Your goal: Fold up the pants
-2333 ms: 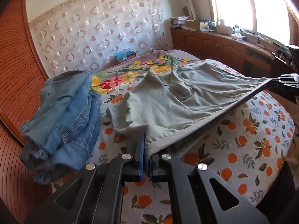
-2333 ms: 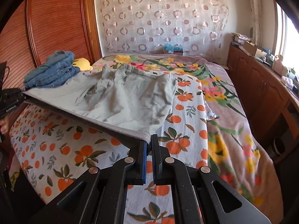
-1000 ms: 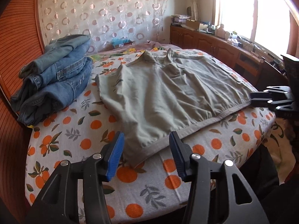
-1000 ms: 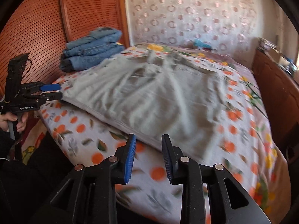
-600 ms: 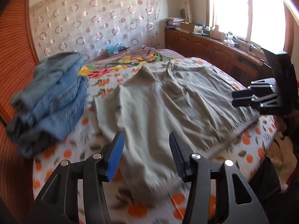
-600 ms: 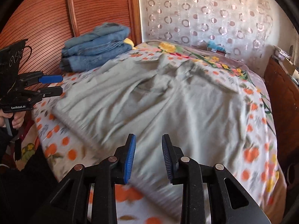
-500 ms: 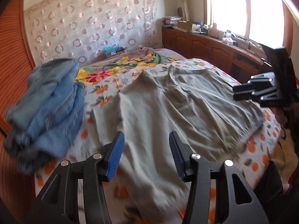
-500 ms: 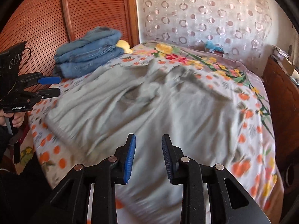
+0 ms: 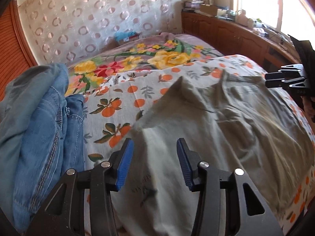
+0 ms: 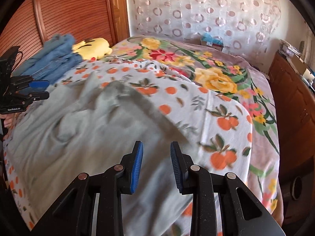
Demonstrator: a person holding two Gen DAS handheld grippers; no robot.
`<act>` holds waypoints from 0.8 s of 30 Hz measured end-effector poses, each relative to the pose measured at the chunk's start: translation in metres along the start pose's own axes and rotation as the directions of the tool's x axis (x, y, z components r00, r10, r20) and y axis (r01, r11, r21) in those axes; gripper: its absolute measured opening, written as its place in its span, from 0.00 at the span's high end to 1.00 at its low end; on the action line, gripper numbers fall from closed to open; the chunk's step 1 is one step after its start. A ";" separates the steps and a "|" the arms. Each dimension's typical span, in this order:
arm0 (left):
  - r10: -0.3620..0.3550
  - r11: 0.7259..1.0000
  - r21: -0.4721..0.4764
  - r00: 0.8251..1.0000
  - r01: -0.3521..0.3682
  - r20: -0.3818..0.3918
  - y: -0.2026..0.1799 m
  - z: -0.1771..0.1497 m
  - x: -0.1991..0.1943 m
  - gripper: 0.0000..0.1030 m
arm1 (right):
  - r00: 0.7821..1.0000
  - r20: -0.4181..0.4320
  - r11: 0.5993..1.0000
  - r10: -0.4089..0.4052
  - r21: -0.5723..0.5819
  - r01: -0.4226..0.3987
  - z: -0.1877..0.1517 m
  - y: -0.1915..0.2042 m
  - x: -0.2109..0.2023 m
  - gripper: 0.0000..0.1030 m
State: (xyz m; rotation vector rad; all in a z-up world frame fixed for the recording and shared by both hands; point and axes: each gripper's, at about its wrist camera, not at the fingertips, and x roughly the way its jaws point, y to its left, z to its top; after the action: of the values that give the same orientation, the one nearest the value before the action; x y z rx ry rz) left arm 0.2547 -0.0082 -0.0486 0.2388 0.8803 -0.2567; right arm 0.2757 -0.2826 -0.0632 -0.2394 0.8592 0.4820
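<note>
The pale grey-green cotton pants (image 9: 226, 137) lie spread and rumpled across the near part of a wide bed (image 10: 259, 157), on a white bedsheet printed with oranges and green leaves (image 9: 122, 96). Farther up the bed the sheet gives way to a mauve blanket with large yellow and red flowers (image 10: 216, 78). A stack of folded blue denim jeans (image 9: 39, 127) sits on the bed's left side, just beside the pants' edge, and in the right wrist view a soft yellow plush toy (image 10: 92, 47) lies behind that stack.

The left gripper (image 9: 153, 161) hovers over the pants with its blue-padded jaws apart and closing, cloth beneath them but not pinched. The right gripper (image 10: 156, 163) hangs over the opposite side of the pants, its jaws also apart and gripping nothing.

Behind the bed hangs a sheer white curtain patterned with pinkish rings (image 10: 196, 9). A reddish-brown slatted wooden panel (image 10: 74, 9) covers the wall on the left. Along the right side runs a brown wooden cabinet (image 9: 232, 35), its worktop cluttered with small items under a bright sunlit window (image 9: 256, 2).
</note>
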 end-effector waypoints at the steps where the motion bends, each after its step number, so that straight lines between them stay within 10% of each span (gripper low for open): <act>1: 0.005 1.000 -0.005 1.000 -0.005 -0.008 0.001 -0.001 0.004 0.56 | 1.000 -0.013 1.000 0.007 -0.001 -0.007 0.003 -0.002 0.006 0.71; 15: 0.017 1.000 0.012 1.000 -0.016 -0.021 0.001 -0.016 0.014 0.91 | 0.996 -0.083 0.998 0.013 -0.056 -0.018 0.000 -0.001 0.015 0.71; 20: 0.007 1.000 0.014 1.000 -0.007 -0.003 0.001 -0.014 0.010 0.98 | 0.997 -0.077 0.996 -0.007 -0.088 0.000 -0.002 0.001 0.004 0.97; 24: 0.002 1.000 0.014 0.998 -0.003 0.066 -0.003 -0.012 -0.014 0.98 | 1.000 -0.015 0.996 -0.025 -0.088 0.024 -0.006 0.003 -0.016 1.00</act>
State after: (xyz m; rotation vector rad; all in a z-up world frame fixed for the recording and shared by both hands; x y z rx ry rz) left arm 0.2359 -0.0054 -0.0454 0.2430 0.8126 -0.2667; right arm 0.2611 -0.2868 -0.0549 -0.3344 0.8504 0.4961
